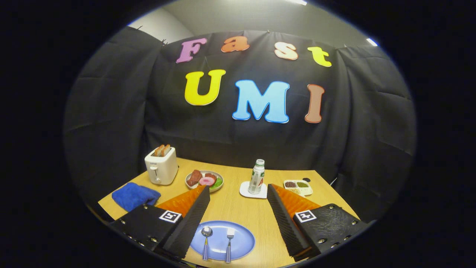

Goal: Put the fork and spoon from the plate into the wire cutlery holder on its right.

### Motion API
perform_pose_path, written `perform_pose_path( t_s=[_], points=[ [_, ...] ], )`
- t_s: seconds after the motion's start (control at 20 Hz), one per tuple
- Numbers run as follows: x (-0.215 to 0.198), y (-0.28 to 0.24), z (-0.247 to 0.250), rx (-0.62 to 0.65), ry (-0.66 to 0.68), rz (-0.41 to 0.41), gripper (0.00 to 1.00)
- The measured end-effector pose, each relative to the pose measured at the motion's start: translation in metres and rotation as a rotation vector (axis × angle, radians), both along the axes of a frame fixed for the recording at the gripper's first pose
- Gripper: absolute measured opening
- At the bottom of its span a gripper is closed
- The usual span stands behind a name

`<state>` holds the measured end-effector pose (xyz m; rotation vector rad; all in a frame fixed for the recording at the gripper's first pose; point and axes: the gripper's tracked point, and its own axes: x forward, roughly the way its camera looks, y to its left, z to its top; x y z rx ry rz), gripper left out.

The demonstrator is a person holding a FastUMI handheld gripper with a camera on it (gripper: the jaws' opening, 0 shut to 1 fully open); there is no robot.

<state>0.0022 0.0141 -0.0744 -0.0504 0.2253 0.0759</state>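
Table (238, 212) of light wood carries all items. Gripper (238, 193) is held above the table's near edge with its fingers spread wide, pinching nothing and touching nothing. Plate (241, 234), blue and round, sits at the near edge between the two fingers. Cloth (134, 195), blue and bunched, lies at the left edge, just beyond the left finger. Toaster (161, 170), white, stands at the far left corner with two slices of toast in its slots. Food plate (205, 180) sits just right of the toaster, partly behind the left fingertip. Snack tray (298, 186) with divided sections lies toward the far right corner. Bottle (256, 177) stands upright on a white coaster (245, 190) near the far edge. Spoon (206, 242) and fork (229, 243) lie side by side on the blue plate, apart from each other, spoon on the left, handles toward the near edge.
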Motion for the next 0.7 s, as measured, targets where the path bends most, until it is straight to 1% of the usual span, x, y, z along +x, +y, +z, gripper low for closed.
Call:
perform_pose_path(
  t_s=[0.35,0.55,0.7],
  points=[
    [-0.004,0.009,-0.077,-0.018,0.281,0.034,0.95],
    [-0.006,0.009,-0.110,-0.039,0.395,0.041,0.96],
    [-0.013,0.009,-0.140,-0.061,0.504,0.054,0.96]
  ],
)
